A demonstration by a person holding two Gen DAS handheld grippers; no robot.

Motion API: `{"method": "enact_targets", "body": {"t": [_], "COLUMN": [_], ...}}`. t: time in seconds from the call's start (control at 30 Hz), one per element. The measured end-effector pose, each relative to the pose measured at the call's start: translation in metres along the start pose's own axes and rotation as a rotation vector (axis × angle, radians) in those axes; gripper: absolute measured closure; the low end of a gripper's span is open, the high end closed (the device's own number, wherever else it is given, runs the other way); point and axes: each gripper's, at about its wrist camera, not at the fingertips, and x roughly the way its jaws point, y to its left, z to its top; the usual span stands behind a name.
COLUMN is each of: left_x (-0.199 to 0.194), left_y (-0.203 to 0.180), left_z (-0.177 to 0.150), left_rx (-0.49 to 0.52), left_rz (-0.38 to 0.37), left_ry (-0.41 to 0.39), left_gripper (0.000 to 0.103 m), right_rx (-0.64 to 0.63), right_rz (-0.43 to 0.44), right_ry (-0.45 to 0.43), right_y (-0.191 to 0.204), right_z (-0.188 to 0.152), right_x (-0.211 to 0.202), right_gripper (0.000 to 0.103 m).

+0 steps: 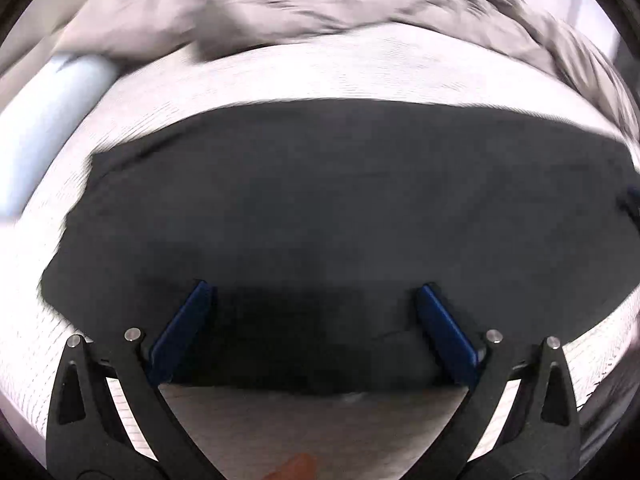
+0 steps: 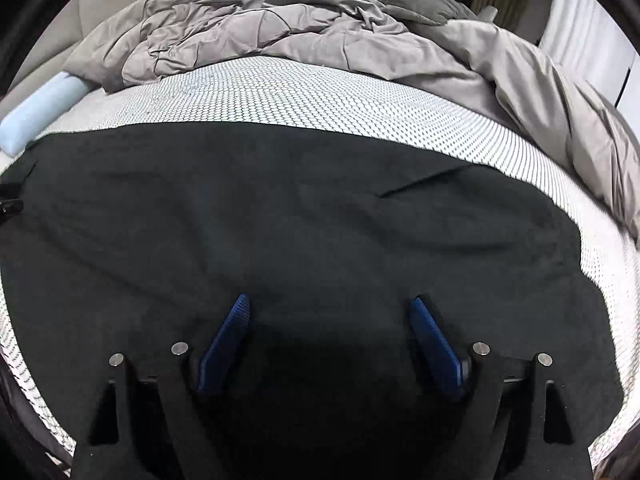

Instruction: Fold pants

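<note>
One pair of dark charcoal cloth pants [image 2: 280, 232] lies spread flat across the white dotted mattress sheet [image 2: 304, 92]; the left gripper [image 1: 314, 292] hangs over its near edge, two blue-padded fingers [image 1: 182, 328] spread wide, holding nothing; the right gripper [image 2: 330, 306] likewise gapes wide above the cloth, empty; one rumpled grey comforter [image 2: 280, 36] is heaped beyond; one pale blue bolster [image 2: 38, 114] lies at the sheet's left edge.
</note>
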Motion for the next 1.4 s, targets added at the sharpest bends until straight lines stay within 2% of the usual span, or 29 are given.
{"method": "enact_targets", "body": {"t": [0.07,0.17,0.2,0.27,0.33,0.37,0.47,0.5,0.6,0.63,0.67,0.73,0.8,0.9,1.0,1.07,1.1,1.17,1.2,1.23,1.3,1.4], "left_x": [-0.006,-0.007,-0.008,-0.006,-0.012,-0.02,-0.039,-0.036,0.001,0.011,0.015,0.008,0.002,-0.006,-0.021,-0.007,0.008,0.029,0.034,0.038,0.033,0.013], "left_y": [0.035,0.061,0.066,0.07,0.062,0.059,0.047,0.045,0.064,0.07,0.083,0.096,0.104,0.112,0.101,0.098,0.095,0.097,0.1,0.111,0.127,0.12], "left_z": [-0.009,-0.014,-0.015,-0.013,-0.005,-0.003,0.0,0.003,0.011,0.015,0.013,0.015,0.013,0.014,0.021,0.037,0.046,0.053,0.053,0.054,0.056,0.057], "left_rx": [-0.069,-0.102,-0.113,-0.121,-0.096,-0.077,-0.053,-0.056,-0.114,-0.145,-0.206,-0.272,-0.311,-0.353,-0.305,-0.282,-0.271,-0.264,-0.282,-0.353,-0.472,-0.463], "left_rz": [-0.021,0.056,0.051,0.066,0.131,0.14,0.104,0.115,0.173,0.159,0.114,0.107,0.122,0.133,0.055,0.034,0.038,0.121,0.147,0.16,0.129,0.137], "left_ry": [-0.029,-0.039,-0.042,-0.027,-0.023,-0.041,-0.122,-0.11,0.0,0.019,0.024,-0.006,-0.022,-0.044,-0.117,-0.099,-0.06,-0.012,-0.008,-0.007,-0.02,-0.078], "left_gripper": [0.001,0.001,0.001,0.001,0.001,0.001,0.001,0.001,0.003,0.005,0.007,0.024,0.05,0.073,0.073,0.073,0.073,0.073,0.073,0.074,0.08,0.079], "right_rx": [-0.006,-0.015,-0.021,-0.02,-0.019,-0.02,-0.043,-0.05,-0.068,-0.071,-0.071,-0.059,-0.049,-0.03,-0.026,-0.031,-0.036,-0.045,-0.05,-0.054,-0.057,-0.028], "right_rz": [-0.008,-0.029,-0.033,-0.031,-0.027,-0.027,-0.038,-0.038,-0.026,-0.023,-0.019,-0.005,-0.011,-0.015,-0.019,-0.017,-0.014,-0.008,-0.005,-0.008,-0.016,0.01], "right_ry": [0.001,0.004,0.005,0.005,0.003,0.001,-0.033,-0.045,-0.052,-0.048,-0.046,-0.048,-0.049,-0.051,-0.054,-0.055,-0.057,-0.062,-0.062,-0.06,-0.05,-0.05], "right_y": [0.003,0.016,0.017,0.018,0.018,0.017,0.02,0.021,0.024,0.024,0.024,0.02,0.016,0.009,0.008,0.011,0.012,0.016,0.018,0.019,0.019,0.012], "right_z": [0.003,-0.002,0.0,0.0,-0.001,-0.003,-0.006,-0.007,-0.01,-0.011,-0.011,-0.012,-0.013,-0.015,-0.014,-0.013,-0.013,-0.011,-0.011,-0.011,-0.013,-0.015], "right_x": [0.001,-0.005,-0.003,-0.003,-0.003,-0.005,-0.017,-0.021,-0.022,-0.02,-0.019,-0.02,-0.021,-0.023,-0.024,-0.026,-0.026,-0.027,-0.027,-0.027,-0.024,-0.026], "right_gripper": [0.019,0.018,0.018,0.018,0.018,0.018,0.018,0.018,0.018,0.018,0.018,0.018,0.018,0.018,0.018,0.018,0.018,0.018,0.018,0.018,0.018,0.018]}}
